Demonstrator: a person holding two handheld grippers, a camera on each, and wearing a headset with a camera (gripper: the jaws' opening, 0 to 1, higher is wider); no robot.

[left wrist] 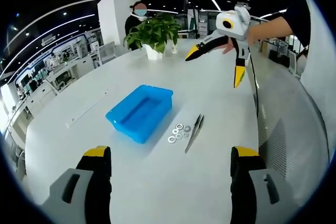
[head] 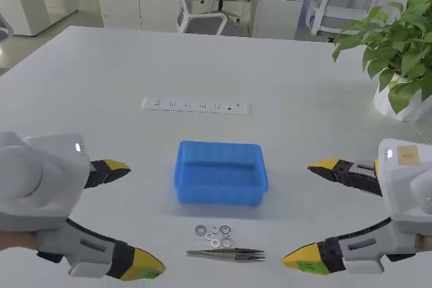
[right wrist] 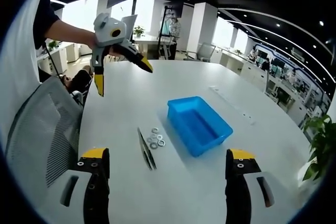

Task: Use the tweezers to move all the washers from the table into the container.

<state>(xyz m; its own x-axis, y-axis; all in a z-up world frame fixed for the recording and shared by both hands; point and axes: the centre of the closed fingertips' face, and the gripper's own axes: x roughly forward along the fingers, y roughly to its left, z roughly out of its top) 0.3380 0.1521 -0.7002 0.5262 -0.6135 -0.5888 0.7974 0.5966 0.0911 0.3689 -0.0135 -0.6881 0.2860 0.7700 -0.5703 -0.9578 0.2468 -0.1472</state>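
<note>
Several small silver washers (head: pixel 214 234) lie in a cluster on the white table, just in front of the blue container (head: pixel 221 172). Metal tweezers (head: pixel 226 254) lie flat right beside the washers, on the near side. My left gripper (head: pixel 131 217) hovers open to the left of them, and my right gripper (head: pixel 310 212) hovers open to the right; both hold nothing. In the left gripper view the washers (left wrist: pixel 178 132), tweezers (left wrist: pixel 194 132) and container (left wrist: pixel 140 113) sit ahead of the open jaws. The right gripper view shows the washers (right wrist: pixel 156 139), tweezers (right wrist: pixel 146 149) and container (right wrist: pixel 198 124).
A white power strip (head: pixel 196 106) lies on the table beyond the container. A potted plant (head: pixel 398 52) stands at the far right edge. Office chairs (head: pixel 202 11) and cabinets stand behind the table. A person (left wrist: pixel 137 19) stands behind the plant.
</note>
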